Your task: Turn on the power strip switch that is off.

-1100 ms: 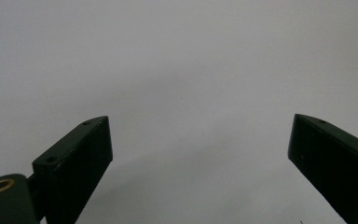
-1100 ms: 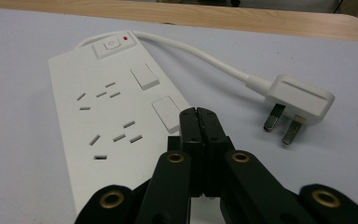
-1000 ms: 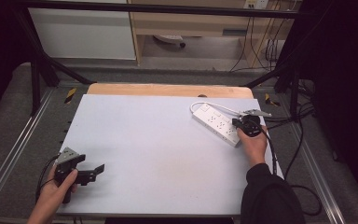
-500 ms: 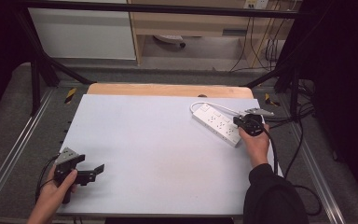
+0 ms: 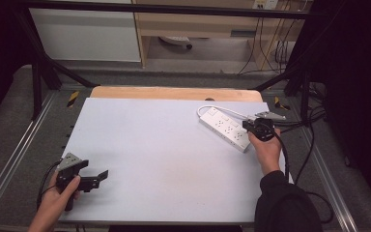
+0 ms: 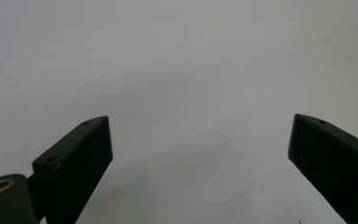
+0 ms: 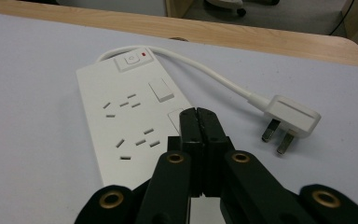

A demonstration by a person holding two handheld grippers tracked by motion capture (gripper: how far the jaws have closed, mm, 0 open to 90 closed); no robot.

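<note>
Hovering over the power strip (image 7: 126, 121), right tool (image 7: 198, 114) (jaws together); left tool (image 6: 200, 154) gapes wide.

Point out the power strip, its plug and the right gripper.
power strip (image 7: 126, 116): right gripper view, on its white socket face.
plug (image 7: 292, 114): right gripper view, on the white plug body.
right gripper (image 7: 199, 116): right gripper view, where the shut jaws meet.

Lab rig: black frame (image 5: 38, 72) around table (image 5: 149, 159), trailing cables (image 5: 270, 48).

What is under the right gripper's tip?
The shut right gripper sits over the white power strip, near a rocker switch. The part directly beneath is covered.
</note>
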